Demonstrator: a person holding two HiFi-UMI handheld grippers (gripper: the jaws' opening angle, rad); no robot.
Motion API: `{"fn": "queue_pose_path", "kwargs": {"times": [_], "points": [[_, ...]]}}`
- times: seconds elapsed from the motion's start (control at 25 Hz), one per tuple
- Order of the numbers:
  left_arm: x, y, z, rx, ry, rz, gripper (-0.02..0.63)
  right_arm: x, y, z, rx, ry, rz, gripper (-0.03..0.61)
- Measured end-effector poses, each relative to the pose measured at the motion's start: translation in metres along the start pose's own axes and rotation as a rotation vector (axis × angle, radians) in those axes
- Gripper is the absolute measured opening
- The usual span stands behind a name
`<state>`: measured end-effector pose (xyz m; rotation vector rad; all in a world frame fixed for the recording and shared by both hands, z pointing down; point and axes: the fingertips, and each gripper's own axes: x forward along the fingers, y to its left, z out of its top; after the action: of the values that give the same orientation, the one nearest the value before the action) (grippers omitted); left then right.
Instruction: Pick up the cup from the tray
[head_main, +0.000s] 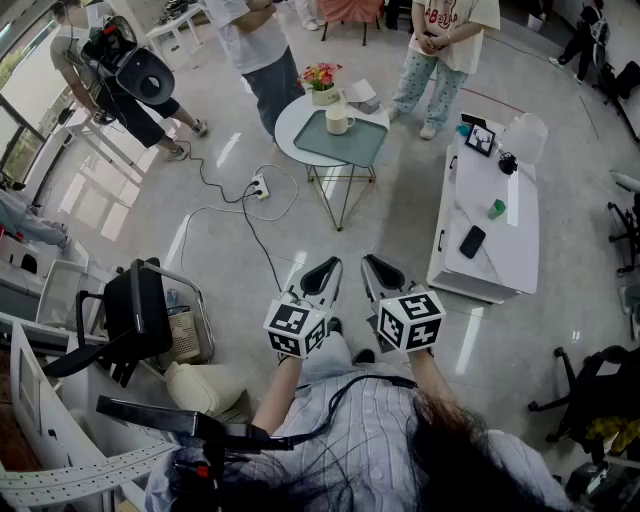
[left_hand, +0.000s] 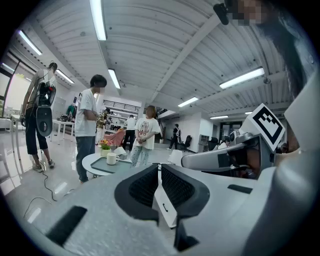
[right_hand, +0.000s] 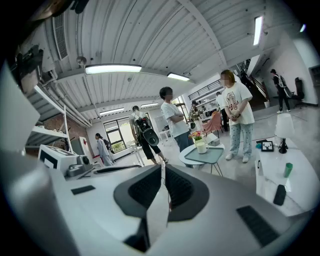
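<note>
A white cup (head_main: 338, 120) stands on a grey-green tray (head_main: 355, 144) on a small round white table (head_main: 290, 118) far ahead of me. The cup (left_hand: 112, 158) also shows small in the left gripper view, and the cup (right_hand: 201, 147) on the tray (right_hand: 209, 155) in the right gripper view. My left gripper (head_main: 322, 272) and right gripper (head_main: 379, 270) hang side by side close to my body, well short of the table. Both are shut with nothing between the jaws.
A flower pot (head_main: 321, 82) and a small box (head_main: 362, 96) sit behind the cup. Two people stand beyond the table, a third at the left carries camera gear. A long white table (head_main: 500, 240) with a phone and a green bottle is at the right. A power strip cable (head_main: 240, 210) crosses the floor.
</note>
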<state>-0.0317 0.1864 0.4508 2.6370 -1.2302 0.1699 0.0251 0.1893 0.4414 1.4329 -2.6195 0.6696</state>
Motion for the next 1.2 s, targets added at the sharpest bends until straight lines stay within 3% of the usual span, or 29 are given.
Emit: {"fn": "queue_pose_path", "kwargs": {"times": [0.64,1.2], "points": [[0.019,0.02,-0.005,-0.021,0.01,0.006,0.015,0.026,-0.016,0.002,0.006,0.006,-0.001,0.048],[0.1,0.133,0.019,-0.04,0.033,-0.013,0.015,0.142,-0.057,0.04,0.016,0.019,0.011,0.048]]}}
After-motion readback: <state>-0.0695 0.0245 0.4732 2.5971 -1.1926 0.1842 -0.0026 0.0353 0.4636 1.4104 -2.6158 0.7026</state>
